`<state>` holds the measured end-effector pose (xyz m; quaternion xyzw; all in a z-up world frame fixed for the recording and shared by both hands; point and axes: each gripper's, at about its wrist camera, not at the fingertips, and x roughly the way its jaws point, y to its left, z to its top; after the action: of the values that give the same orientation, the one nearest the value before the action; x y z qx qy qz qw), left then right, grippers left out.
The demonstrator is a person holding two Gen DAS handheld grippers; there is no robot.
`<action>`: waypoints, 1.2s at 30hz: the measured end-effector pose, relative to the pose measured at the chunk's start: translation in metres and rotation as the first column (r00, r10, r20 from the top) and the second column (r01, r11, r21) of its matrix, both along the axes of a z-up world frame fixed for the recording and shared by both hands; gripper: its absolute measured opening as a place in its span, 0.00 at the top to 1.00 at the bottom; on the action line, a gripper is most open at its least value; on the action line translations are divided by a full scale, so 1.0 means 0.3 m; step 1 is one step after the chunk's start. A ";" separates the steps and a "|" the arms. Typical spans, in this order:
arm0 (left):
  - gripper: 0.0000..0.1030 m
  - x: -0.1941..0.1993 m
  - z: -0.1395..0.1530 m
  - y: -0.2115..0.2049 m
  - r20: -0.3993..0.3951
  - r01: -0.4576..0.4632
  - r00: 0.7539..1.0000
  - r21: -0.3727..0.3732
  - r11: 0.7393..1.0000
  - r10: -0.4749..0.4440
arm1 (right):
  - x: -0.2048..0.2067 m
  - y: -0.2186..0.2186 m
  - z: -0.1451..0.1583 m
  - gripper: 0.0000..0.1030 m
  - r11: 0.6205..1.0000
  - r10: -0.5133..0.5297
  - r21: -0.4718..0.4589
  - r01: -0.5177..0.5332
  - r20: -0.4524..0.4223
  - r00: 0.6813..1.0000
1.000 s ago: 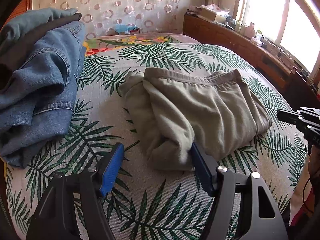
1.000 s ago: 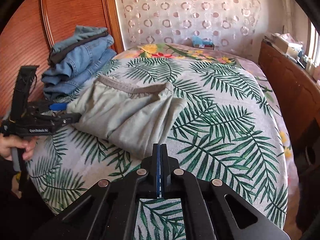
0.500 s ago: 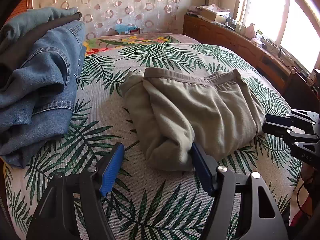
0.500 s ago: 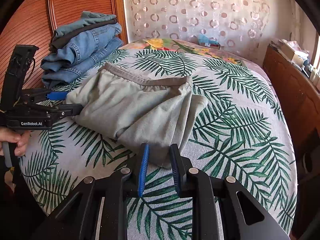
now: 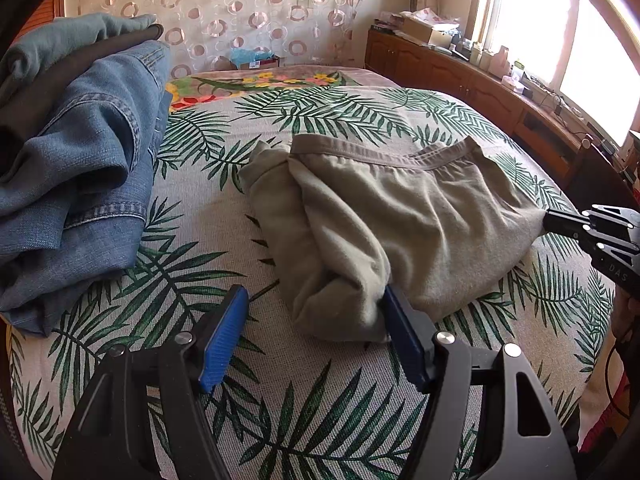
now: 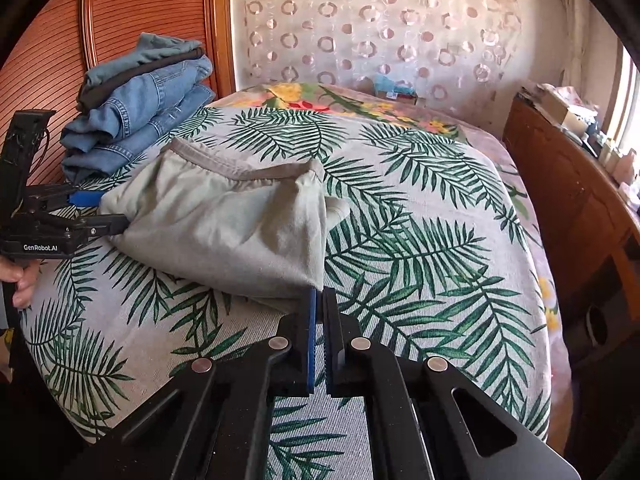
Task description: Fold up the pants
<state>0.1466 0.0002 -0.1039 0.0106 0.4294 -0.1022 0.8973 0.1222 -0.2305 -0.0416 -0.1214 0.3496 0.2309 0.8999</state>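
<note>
Two tongs work one pair of olive-grey pants [image 5: 404, 232] lying near the middle of the bed [image 5: 348, 408], on the palm-leaf cover. The pants are already doubled into a compact bundle with the waistband along the far edge. The left end is lumpy and rolled under; the right end is smoother. Judgement: the fold is well along but not finished, since the bundle is uneven and not yet tidied or moved to a pile.

Stack of folded jeans [image 5: 76, 168] sits at the left of the bed, near the wooden headboard [image 6: 44, 60], apart from the pants. It looks like the place for finished items, though that is a guess.

Left tongs [image 5: 316, 340]: spread wide, pointing down at the near left end of the bundle. The right blue pad [image 5: 404, 344] touches or nearly touches the cloth; the other pad stands clear over the cover. Nothing is pinched.

Right tongs [image 6: 319, 300]: pressed together on the near right corner of the pants, with the cloth edge running into the slit between the pads. The left wrist view shows the same corner pulled to a point at the tong tips. A hand [image 6: 22, 284] shows on the left tongs' handle at the frame edge.

Remaining, as judged: even out the left end, perhaps one more fold, then stack.
</note>
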 end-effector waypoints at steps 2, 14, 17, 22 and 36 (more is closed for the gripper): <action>0.32 0.000 0.000 0.000 0.000 0.000 1.000 0.001 1.000 0.000 | -0.010 -0.006 0.007 0.98 1.000 -0.001 -0.002 0.001 0.004 1.000; 0.32 -0.005 0.008 -0.008 0.004 0.000 1.000 0.012 1.000 0.000 | -0.029 -0.072 0.063 0.81 0.996 -0.009 0.084 0.010 -0.019 1.000; 0.33 -0.010 0.037 -0.016 0.012 0.007 1.000 0.012 1.000 -0.008 | -0.010 -0.047 0.069 0.63 0.996 -0.014 0.085 0.015 -0.016 1.000; 0.33 -0.005 0.129 -0.032 0.073 0.029 0.997 0.006 1.000 -0.029 | 0.059 0.018 0.067 0.62 0.995 0.013 0.099 -0.010 -0.035 0.999; 0.33 0.185 0.105 -0.014 0.022 0.015 1.000 0.028 0.999 -0.016 | 0.295 0.128 0.027 0.62 1.000 -0.017 0.016 0.018 -0.056 0.998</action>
<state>0.2021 -0.0041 -0.0724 0.0275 0.4205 -0.1031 0.9010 0.2107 -0.1921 -0.0336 -0.1044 0.3738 0.2293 0.8926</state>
